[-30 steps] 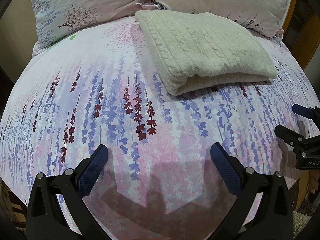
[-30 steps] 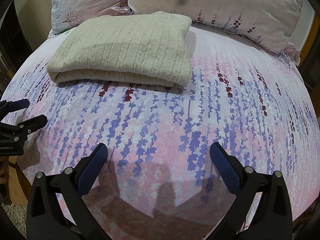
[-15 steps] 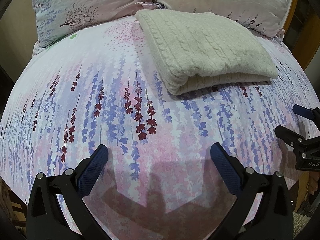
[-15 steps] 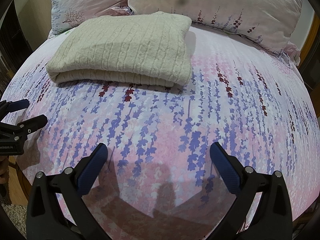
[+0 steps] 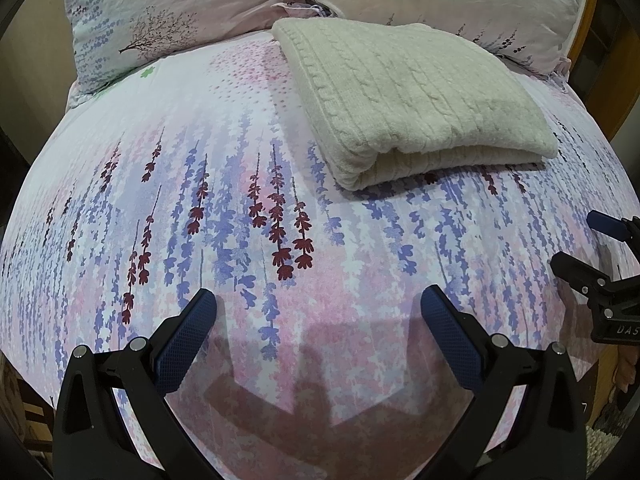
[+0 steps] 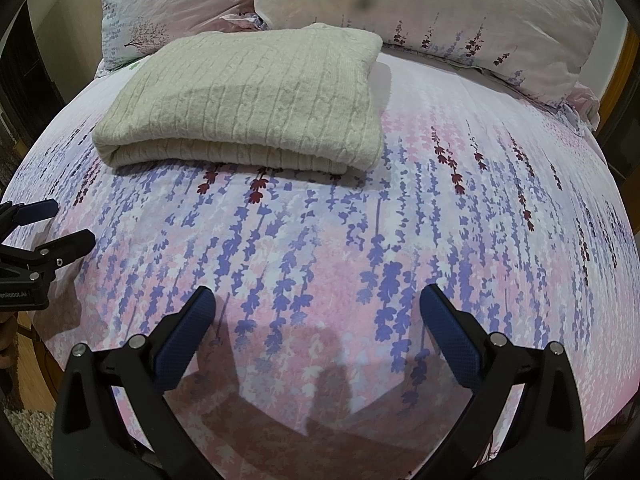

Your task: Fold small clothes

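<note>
Floral bedsheet (image 5: 280, 160) unchanged; my 2 grippers (image 5: 318, 312) (image 6: 318, 312) stay wide open, empty; folded sweater (image 5: 408, 92) lies well ahead, seemingly finished.

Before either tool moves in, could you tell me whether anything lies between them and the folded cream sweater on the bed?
Nothing visible does. Only bare floral bedspread lies between the open left tool, the open right tool and the sweater, which rests near the pillows.

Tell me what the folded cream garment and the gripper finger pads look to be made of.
Folded garment: thick knit, probably wool or acrylic; cable ribs and a fuzzy matte surface show. Finger pads on the left gripper: blue, likely rubber or soft plastic, with a fine dotted grip texture. Exact fibres cannot be told.
</note>
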